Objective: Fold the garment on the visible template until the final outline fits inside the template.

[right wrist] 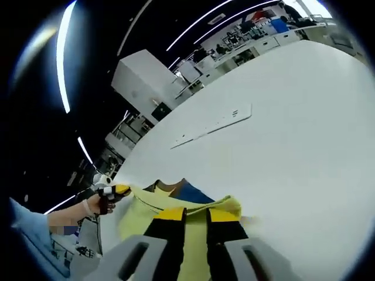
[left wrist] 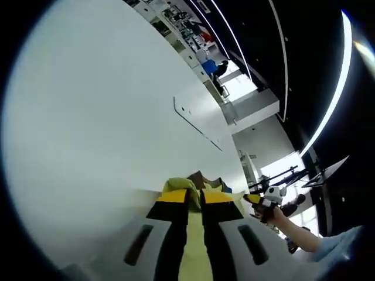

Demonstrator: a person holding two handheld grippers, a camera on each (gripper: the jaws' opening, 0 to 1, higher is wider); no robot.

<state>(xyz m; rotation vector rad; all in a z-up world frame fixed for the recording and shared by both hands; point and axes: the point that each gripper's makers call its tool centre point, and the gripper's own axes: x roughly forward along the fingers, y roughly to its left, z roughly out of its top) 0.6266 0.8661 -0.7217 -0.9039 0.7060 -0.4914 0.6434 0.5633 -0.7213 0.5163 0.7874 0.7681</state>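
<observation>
left gripper point(left wrist: 194, 202) clamps yellow garment point(left wrist: 181, 188) | right gripper point(left wrist: 262, 202) alongside | white table point(left wrist: 88, 117)

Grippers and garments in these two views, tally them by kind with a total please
Grippers: 2, the left gripper and the right gripper, both clamped on cloth.
Garments: 1, the yellow garment.
Total: 3

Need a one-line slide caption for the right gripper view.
Right gripper shut on the yellow fabric garment, lifted over a white table; left gripper holds its far edge.
</observation>
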